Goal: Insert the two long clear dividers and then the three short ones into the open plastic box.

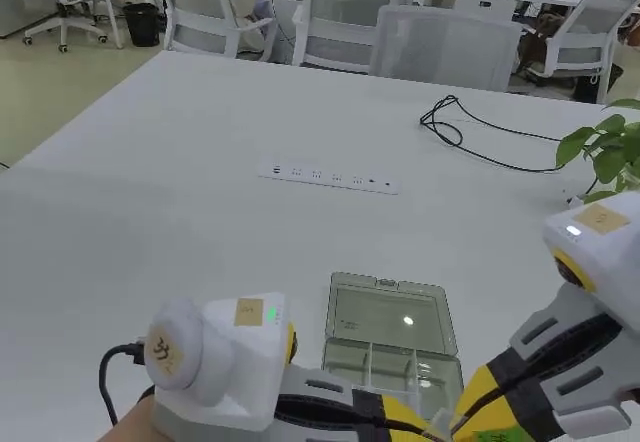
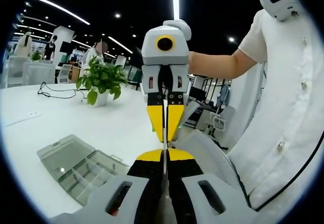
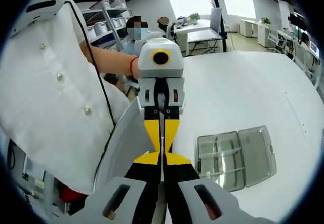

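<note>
Left gripper (image 2: 164, 154): held low at the table's near edge, in front of the person's white shirt (image 2: 288, 107), pointing across to the other tool. Its jaws are pressed narrow with only a slit between the yellow tips.
Right gripper (image 3: 162, 155): faces the left one head-on, tip to tip and almost touching. Its jaws are equally narrow.
Between the jaws: a thin pale line runs along the slit from one tool into the other. I cannot tell whether it is a divider seen edge-on.
Arms: a bare forearm (image 2: 217, 64) reaches in behind the right gripper. In the right gripper view the arm behind the left one wears a red band (image 3: 132, 64) at the wrist.
Cord (image 1: 115, 357): black, leaves the back of the left gripper's white body.
Box (image 1: 345, 354): lies open and flat on the table (image 1: 200, 212), just beyond the meeting tips, with its lid (image 1: 390, 307) folded away from the person.
Partitions (image 1: 370, 362): clear walls already split the tray into compartments.
In the way: from the head view both gripper bodies cover the tray's near edge.
Power strip (image 1: 330, 178): white, mid-table, well beyond the box.
Cable (image 1: 470, 137): black, looped farther right.
Plant (image 1: 605, 152): leafy, at the right edge.
Chairs (image 1: 435, 47): pale, along the far side.
</note>
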### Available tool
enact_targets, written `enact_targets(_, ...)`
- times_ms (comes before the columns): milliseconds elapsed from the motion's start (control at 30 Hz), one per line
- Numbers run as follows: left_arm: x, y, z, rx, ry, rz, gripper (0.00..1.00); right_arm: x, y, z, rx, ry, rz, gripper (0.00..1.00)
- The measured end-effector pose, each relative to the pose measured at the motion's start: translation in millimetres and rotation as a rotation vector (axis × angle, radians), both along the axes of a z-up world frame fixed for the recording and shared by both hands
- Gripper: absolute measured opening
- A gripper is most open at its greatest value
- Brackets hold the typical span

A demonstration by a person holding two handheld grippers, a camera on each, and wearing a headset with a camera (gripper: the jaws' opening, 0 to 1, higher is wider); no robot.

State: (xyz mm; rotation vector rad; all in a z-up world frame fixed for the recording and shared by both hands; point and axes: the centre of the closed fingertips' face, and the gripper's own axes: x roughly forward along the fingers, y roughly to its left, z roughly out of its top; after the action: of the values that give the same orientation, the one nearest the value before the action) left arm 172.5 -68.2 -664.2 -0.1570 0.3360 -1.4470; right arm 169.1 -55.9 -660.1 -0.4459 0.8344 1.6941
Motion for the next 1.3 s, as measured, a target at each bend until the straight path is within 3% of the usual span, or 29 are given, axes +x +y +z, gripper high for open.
enact_targets(367, 5.9, 13.8, -7.0, 0.027, -0.006, 0.047, 0.01, 9.8, -9.1, 1.9, -0.013, -0.026, -0.032, 0.03)
enact_targets(633, 12.5, 29.4, -13.1, 0.051, -0.008, 0.102, 0.06, 26.0, -18.7, -2.1, -0.038, -0.063, -0.074, 0.03)
enact_targets(967, 22.0, 51.0, -26.2, 0.093, 0.001, 0.178, 0.17, 47.9, -28.7, -13.0, -0.082, -0.112, -0.116, 0.03)
enact_targets(1300, 31.7, 67.6, -39.4, 0.141, 0.006, 0.245, 0.42, 63.9, -36.1, -28.4, -0.140, -0.163, -0.124, 0.03)
